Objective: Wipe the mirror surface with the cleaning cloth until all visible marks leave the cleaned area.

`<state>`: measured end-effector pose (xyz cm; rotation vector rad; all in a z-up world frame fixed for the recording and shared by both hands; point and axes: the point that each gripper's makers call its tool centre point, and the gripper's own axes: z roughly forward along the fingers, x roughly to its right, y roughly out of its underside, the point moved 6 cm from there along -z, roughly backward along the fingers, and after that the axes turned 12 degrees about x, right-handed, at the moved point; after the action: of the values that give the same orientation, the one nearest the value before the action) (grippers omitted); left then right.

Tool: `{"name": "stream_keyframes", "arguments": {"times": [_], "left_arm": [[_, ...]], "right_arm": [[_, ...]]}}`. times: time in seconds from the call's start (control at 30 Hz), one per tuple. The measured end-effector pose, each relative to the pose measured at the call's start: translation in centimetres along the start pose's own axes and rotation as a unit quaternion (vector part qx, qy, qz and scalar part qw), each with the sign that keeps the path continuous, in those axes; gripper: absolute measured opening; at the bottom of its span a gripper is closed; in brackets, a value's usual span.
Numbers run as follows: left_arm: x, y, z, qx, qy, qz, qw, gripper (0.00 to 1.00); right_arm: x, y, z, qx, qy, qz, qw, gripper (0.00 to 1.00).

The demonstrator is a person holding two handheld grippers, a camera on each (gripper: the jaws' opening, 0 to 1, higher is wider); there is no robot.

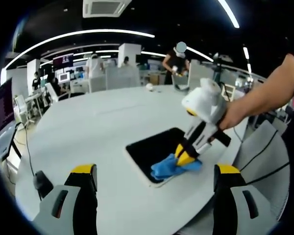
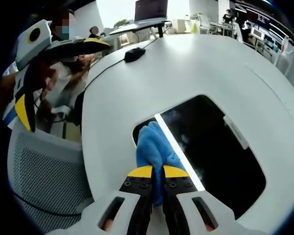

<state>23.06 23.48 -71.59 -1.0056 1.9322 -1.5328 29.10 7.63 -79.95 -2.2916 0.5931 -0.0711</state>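
A dark rectangular mirror (image 1: 154, 149) (image 2: 210, 147) with a white rim lies flat on the white table (image 1: 98, 127). A blue cleaning cloth (image 1: 172, 166) (image 2: 154, 147) rests on its near corner, pinched by my right gripper (image 1: 187, 155) (image 2: 157, 172), whose yellow-tipped jaws are shut on it. In the left gripper view a hand holds that gripper from the right. My left gripper (image 1: 156, 178) hovers open above the table, short of the mirror, with nothing between its jaws; it also appears at the upper left in the right gripper view as left gripper (image 2: 34, 63).
A computer mouse (image 2: 134, 54) with its cable lies on the table beyond the mirror. A grey mesh chair (image 2: 44, 181) stands at the table's edge. Several people and desks stand in the background. A small white ball (image 1: 149, 87) sits at the far side.
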Motion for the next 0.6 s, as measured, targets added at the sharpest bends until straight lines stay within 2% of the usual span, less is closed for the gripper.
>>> {"name": "stream_keyframes", "arguments": {"times": [0.6], "left_arm": [[0.3, 0.2, 0.6, 0.001, 0.005, -0.002, 1.0, 0.99]], "right_arm": [[1.2, 1.6, -1.8, -0.019, -0.006, 0.016, 0.9997, 0.01]]}}
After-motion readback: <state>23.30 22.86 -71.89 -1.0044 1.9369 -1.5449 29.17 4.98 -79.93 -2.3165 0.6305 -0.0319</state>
